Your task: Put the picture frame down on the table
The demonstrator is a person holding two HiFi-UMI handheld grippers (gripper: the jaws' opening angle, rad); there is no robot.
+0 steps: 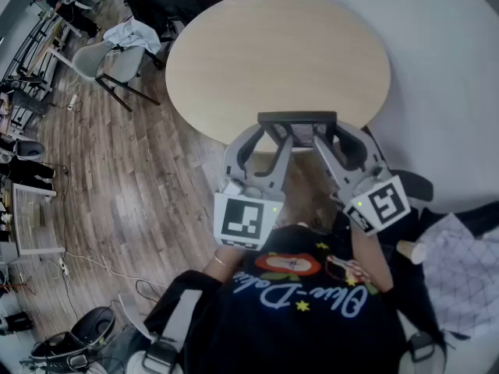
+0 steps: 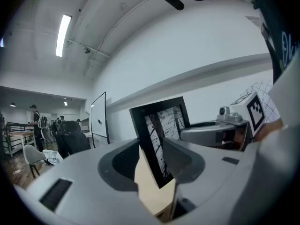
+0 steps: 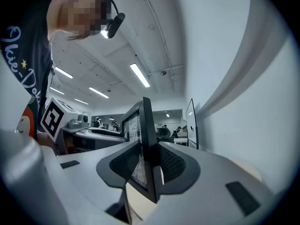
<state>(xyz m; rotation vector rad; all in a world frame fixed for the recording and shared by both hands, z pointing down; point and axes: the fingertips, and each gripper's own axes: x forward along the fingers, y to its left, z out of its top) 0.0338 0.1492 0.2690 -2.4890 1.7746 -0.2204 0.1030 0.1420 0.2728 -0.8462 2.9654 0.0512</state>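
A black picture frame (image 1: 297, 120) with a black-and-white print hangs in the air over the near edge of the round wooden table (image 1: 277, 53). My left gripper (image 1: 279, 143) is shut on the frame's left end. My right gripper (image 1: 321, 142) is shut on its right end. In the left gripper view the frame (image 2: 159, 139) stands tilted between the jaws, its print facing the camera. The right gripper view has the frame (image 3: 143, 144) edge-on between the jaws. The frame's lower part is hidden behind both grippers in the head view.
A grey chair (image 1: 109, 61) with cloth draped on it stands left of the table on the wooden floor (image 1: 117, 178). A white patterned cloth (image 1: 460, 263) and a paper cup (image 1: 411, 251) lie at the right. Cables and gear crowd the left edge.
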